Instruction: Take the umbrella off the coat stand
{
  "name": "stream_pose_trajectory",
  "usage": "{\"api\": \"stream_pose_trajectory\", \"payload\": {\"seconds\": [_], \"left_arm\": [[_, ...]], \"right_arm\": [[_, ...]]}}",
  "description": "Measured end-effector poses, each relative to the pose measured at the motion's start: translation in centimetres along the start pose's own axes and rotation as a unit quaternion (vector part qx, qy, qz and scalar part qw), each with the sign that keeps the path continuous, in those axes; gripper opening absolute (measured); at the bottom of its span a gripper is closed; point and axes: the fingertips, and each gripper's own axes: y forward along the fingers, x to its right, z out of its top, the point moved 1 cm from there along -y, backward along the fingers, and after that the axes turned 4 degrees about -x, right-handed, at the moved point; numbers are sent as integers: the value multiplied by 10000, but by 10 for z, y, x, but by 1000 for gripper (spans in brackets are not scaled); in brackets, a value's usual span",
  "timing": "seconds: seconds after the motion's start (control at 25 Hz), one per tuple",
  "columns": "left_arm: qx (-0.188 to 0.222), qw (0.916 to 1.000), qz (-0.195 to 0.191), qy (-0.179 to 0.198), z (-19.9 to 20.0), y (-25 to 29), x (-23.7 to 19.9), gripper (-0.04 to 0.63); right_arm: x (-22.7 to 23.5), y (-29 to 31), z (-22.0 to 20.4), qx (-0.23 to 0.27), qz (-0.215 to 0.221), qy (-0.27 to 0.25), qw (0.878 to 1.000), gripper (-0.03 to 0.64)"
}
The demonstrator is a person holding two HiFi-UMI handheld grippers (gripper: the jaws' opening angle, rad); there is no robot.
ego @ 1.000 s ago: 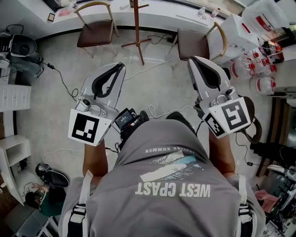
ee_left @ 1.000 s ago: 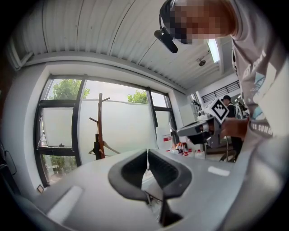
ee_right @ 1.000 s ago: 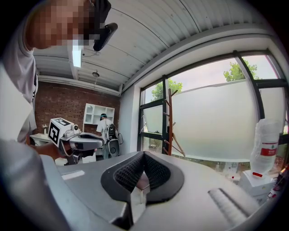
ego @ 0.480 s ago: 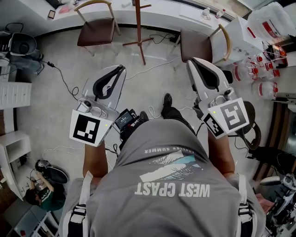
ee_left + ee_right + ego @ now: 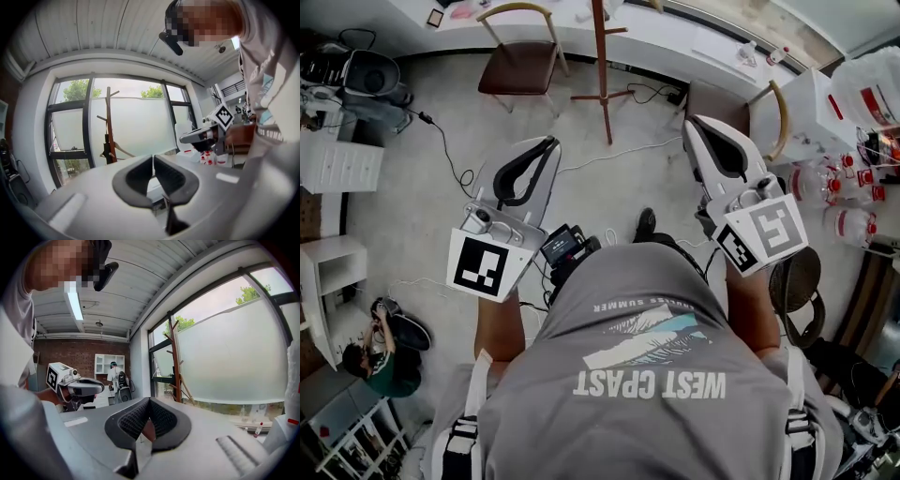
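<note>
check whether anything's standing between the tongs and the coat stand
Nothing visible blocks the way. Bare floor lies between the left tongs, the right tongs and the coat stand; only a white cable lies flat across it. The left chair and the right chair stand off to the sides.

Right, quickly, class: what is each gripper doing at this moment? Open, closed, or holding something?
Left gripper: closed, nothing held.
Right gripper: closed, nothing held.

Open floor [image 5: 628, 192] before coat stand [image 5: 602, 66]
</note>
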Motion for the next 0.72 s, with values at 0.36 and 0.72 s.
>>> {"api": "stream_pose_trajectory", "payload": {"seconds": [0.36, 0.72], "left_arm": [[-261, 9982, 543, -49, 9, 35, 5, 12], [-369, 9958, 835, -33, 20, 60, 18, 12]], "right_arm": [[50, 18, 2, -2, 556, 0, 9985, 2], [79, 21, 6, 82, 902, -34, 9959, 2]]}}
